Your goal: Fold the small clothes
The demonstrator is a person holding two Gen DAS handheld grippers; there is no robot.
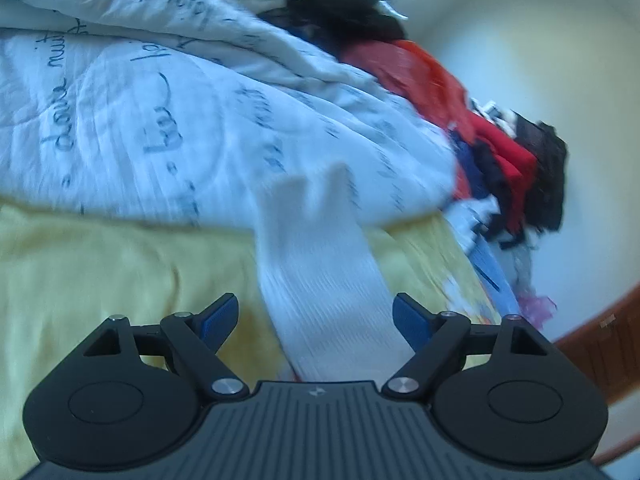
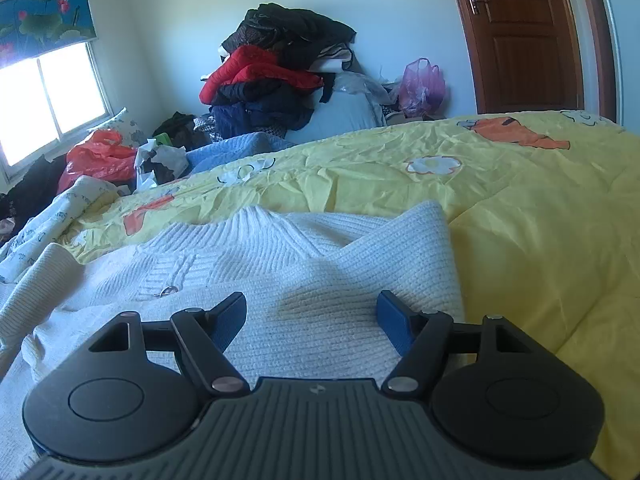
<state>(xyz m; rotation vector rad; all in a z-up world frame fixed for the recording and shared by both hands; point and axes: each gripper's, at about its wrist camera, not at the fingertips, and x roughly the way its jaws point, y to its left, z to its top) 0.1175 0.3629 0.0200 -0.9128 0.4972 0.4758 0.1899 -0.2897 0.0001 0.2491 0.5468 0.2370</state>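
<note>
On yellow bedspread (image 2: 520,240) — white ribbed-knit cardigan (image 2: 280,248).

1. The white cardigan (image 2: 304,280) is showing a ribbed, chunky knit, soft and matt, with a small shiny metal ring on its front.
2. The yellow bedspread (image 2: 520,208) is looking like thin, smooth, creased cloth with a faint sheen.
3. The quilt (image 1: 160,112) is appearing as puckered, stitched matt cotton printed with dark handwriting.
4. The right hand-held gripper (image 2: 311,312) is showing matt black plastic arms, bright metal pivot pins, blue rubbery pads and a grooved grey body.
5. The door (image 2: 528,36) is gleaming as varnished brown wood.
6. The pink bag (image 2: 424,84) is looking like thin, crinkled, glossy plastic.
</note>
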